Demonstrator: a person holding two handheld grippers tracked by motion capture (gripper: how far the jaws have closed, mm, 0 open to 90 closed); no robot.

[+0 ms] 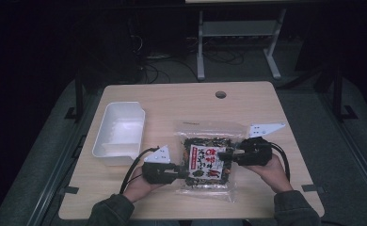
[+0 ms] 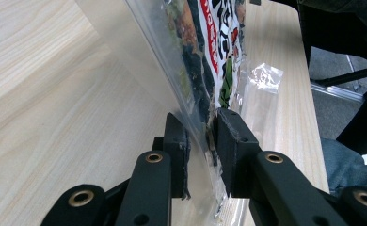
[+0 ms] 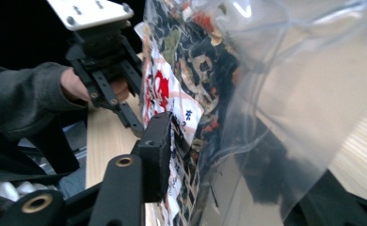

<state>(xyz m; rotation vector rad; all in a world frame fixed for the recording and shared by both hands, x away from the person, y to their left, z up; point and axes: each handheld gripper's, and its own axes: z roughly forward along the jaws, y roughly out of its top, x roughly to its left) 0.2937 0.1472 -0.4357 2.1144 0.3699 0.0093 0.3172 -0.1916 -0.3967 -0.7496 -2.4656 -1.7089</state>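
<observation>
Spanning both, the bag sits clamped between left hand-held gripper and right hand-held gripper.

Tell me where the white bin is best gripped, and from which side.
Probably the near long wall of the bin, one jaw inside, one outside, coming from above. It sits upright with its mouth open, left of the bag, and the rim is thin enough to pinch. Both the left gripper and right gripper now clamp the bag's edges.

- My left gripper and right gripper: black.
- Bag: clear plastic, white label, red and black print, dark green-brown contents.
- Bin: white.
- Worktop: pale wood grain.
- My sleeves: grey.
</observation>
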